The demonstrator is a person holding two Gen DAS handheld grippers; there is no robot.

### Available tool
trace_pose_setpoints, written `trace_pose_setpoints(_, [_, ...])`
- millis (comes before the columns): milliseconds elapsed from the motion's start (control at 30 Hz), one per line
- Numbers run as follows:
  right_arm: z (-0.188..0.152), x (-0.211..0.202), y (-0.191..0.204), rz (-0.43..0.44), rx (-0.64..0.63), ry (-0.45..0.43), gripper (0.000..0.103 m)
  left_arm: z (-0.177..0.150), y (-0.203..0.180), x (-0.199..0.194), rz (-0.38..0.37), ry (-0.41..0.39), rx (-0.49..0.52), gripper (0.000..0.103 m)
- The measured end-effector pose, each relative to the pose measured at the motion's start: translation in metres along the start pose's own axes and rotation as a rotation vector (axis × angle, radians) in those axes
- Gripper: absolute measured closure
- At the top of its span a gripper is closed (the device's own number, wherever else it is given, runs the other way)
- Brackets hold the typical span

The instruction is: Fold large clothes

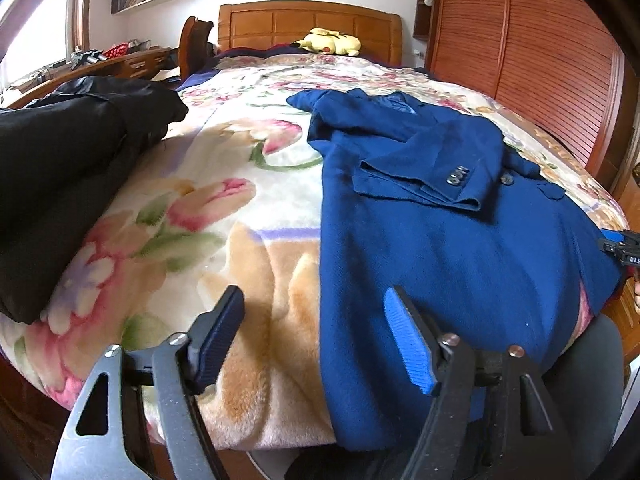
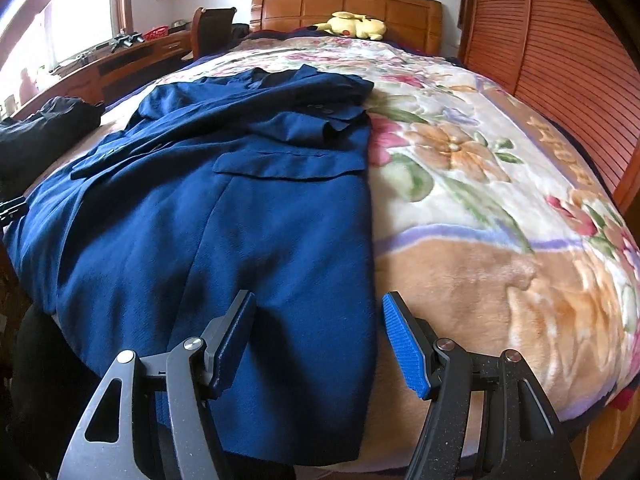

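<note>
Nearest to us, the left claw (image 1: 316,336) hangs over the foot of the bed with its jaws parted and nothing between them, one pad over the floral blanket (image 1: 224,216), the other over the left hem of the blue coat (image 1: 440,248). The right claw (image 2: 318,336) sits at the coat's (image 2: 224,232) opposite hem, released too, jaws spread with the coat's right edge running up between them and no pad pressing on the cloth. From the left wrist view the tip of the right claw peeks in at the far right edge of the picture, just beside the coat's side. The coat itself lies flat and lengthwise on the blanket (image 2: 480,200), hem draping over the foot of the bed toward us, collar toward the headboard. One sleeve (image 1: 424,180) is folded across the chest, its cuff showing a row of dark buttons (image 1: 458,176), and a pocket flap (image 2: 280,166) shows lower on the right front. Off to the left on the blanket, well apart from the coat, a black garment (image 1: 68,168) sits in a heap. Beyond it, along the window wall, runs a wooden counter (image 2: 136,56) with clutter on top and a chair (image 2: 212,24) beside it. At the head of the bed a yellow plush toy (image 1: 328,42) rests against the wooden headboard (image 1: 308,24), and a slatted wooden wardrobe (image 1: 540,60) fills the right side.
</note>
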State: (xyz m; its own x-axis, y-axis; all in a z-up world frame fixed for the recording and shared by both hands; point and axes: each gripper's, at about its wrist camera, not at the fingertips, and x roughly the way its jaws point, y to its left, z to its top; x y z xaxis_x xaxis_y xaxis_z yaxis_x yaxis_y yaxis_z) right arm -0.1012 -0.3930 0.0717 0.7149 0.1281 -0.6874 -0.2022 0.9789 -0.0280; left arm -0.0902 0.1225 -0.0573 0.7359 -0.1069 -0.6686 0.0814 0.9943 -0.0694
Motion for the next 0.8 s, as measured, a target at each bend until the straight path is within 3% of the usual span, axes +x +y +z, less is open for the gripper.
trace_pose_setpoints(467, [0.003,0.003,0.006,0.039,-0.027,0.027,0.056,-0.009,-0.003,-0.007,-0.059,-0.013,0.002,0.059])
trace_pose_setpoints(533, [0.003,0.004,0.007,0.043,-0.030,0.027,0.059,-0.009,-0.005,-0.008,-0.065,-0.011,0.003,0.067])
trace_pose_setpoints(633, [0.004,0.003,0.009,0.060,-0.032,0.022,0.070,-0.009,-0.008,-0.009,-0.075,-0.006,0.007,0.077])
trace_pose_setpoints(700, [0.005,0.003,0.011,0.062,-0.035,0.014,0.080,-0.007,-0.010,-0.011,-0.063,-0.005,0.011,0.090])
trace_pose_setpoints(767, [0.006,0.000,0.010,0.069,-0.027,-0.003,0.093,-0.005,-0.012,-0.015,-0.070,-0.005,0.014,0.095])
trace_pose_setpoints(800, [0.006,-0.002,0.010,0.073,-0.023,-0.014,0.094,-0.004,-0.013,-0.017,-0.068,-0.011,0.017,0.097])
